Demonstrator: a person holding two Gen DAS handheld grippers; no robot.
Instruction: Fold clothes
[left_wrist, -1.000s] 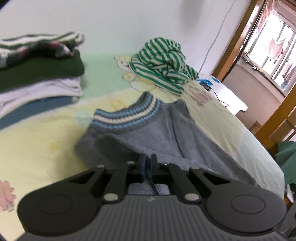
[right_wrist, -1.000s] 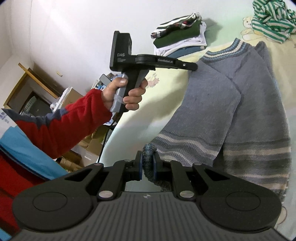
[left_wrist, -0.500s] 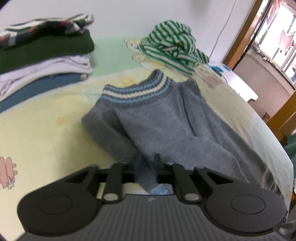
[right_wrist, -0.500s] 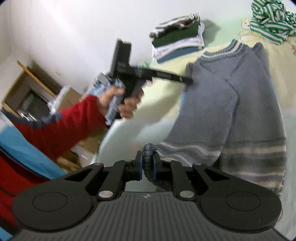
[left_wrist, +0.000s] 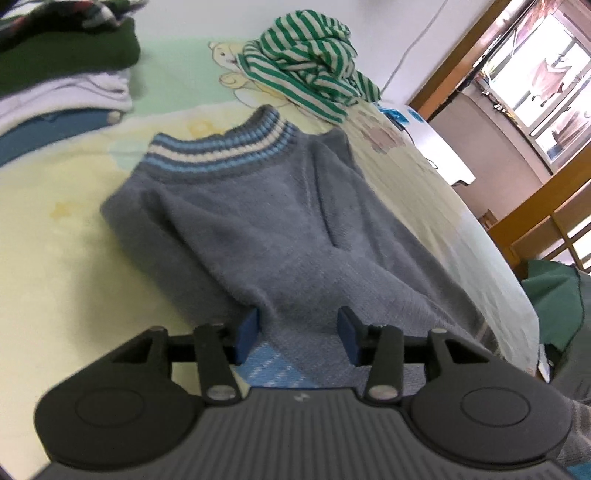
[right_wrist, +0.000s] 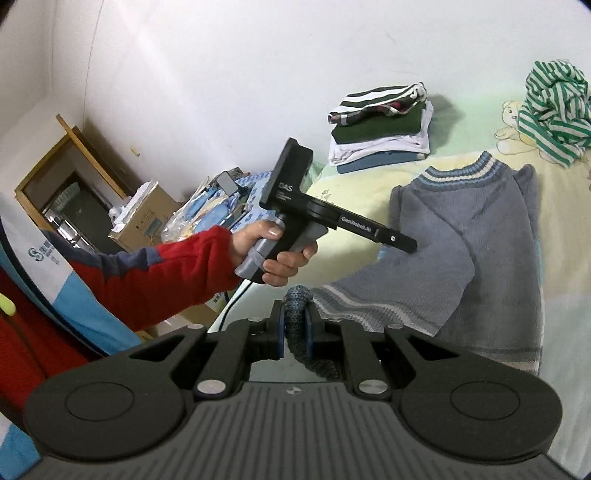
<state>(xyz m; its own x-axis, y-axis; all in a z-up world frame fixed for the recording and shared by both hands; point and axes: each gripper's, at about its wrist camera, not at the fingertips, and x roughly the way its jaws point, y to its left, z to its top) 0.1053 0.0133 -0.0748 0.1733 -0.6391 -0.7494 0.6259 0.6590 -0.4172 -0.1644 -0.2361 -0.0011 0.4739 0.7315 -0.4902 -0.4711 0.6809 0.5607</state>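
My left tongs (left_wrist: 297, 332) are opening over the folded sleeve of the grey sweater (left_wrist: 258, 221); knit lies between the blue pads (left_wrist: 248, 328) but they no longer press on it, so the cloth is let go and lies on the bed (left_wrist: 55, 258). I judge the sound way here is to let the pads spread fully before lifting that hand off, straight up and away, so no loop of yarn catches and drags the sleeve out of its fold. The sweater lies flat, collar toward the wall, between the stack of folded clothes (right_wrist: 380, 129) and the green striped garment (left_wrist: 306, 62). My right tongs (right_wrist: 293, 328) are clamped on a bunched roll of the hem — I should hold that grip firm and carry the hem evenly toward the collar, keeping the edges square.
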